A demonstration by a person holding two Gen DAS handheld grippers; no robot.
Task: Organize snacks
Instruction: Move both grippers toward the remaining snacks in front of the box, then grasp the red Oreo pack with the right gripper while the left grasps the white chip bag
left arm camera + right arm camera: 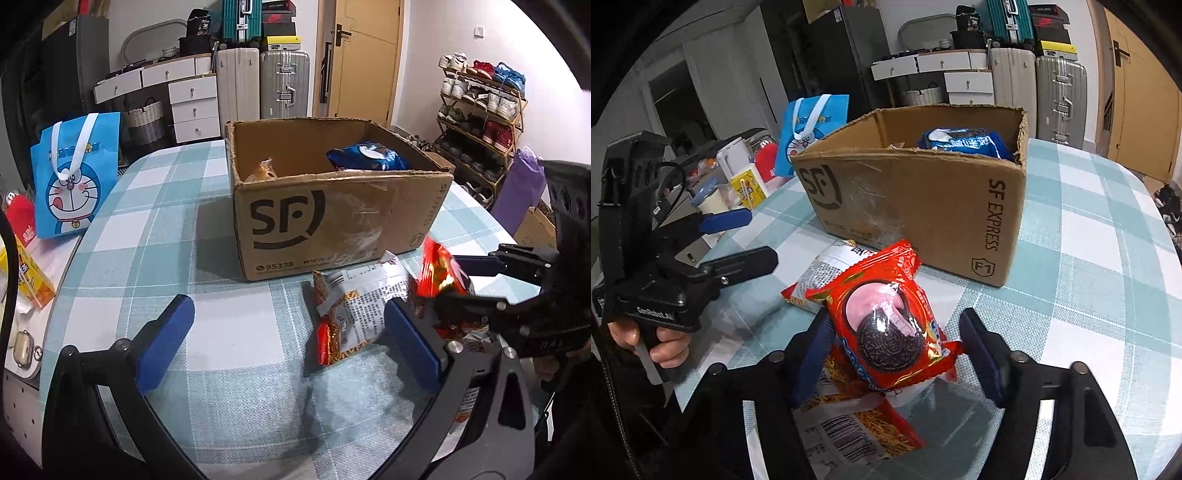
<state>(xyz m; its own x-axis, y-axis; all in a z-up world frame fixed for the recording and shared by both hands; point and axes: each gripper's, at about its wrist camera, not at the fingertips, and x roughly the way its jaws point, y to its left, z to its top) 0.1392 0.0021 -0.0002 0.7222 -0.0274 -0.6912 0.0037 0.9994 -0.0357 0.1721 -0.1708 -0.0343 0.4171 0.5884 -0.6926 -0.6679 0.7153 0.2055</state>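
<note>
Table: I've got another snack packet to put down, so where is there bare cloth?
Bare cloth lies left of the cardboard box, toward the blue bag, and right of the box. In front it's crowded: noodle packet, red cookie packet, both tools.

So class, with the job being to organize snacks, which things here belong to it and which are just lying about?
Job: red Oreo pack, noodle snack bag, blue Oreo pack, cardboard box, right tongs.

Lying about: Doraemon bag, suitcases, shoe rack.

Cookie pack [886,328] atop noodle packet [849,417], before box [953,206].
</note>
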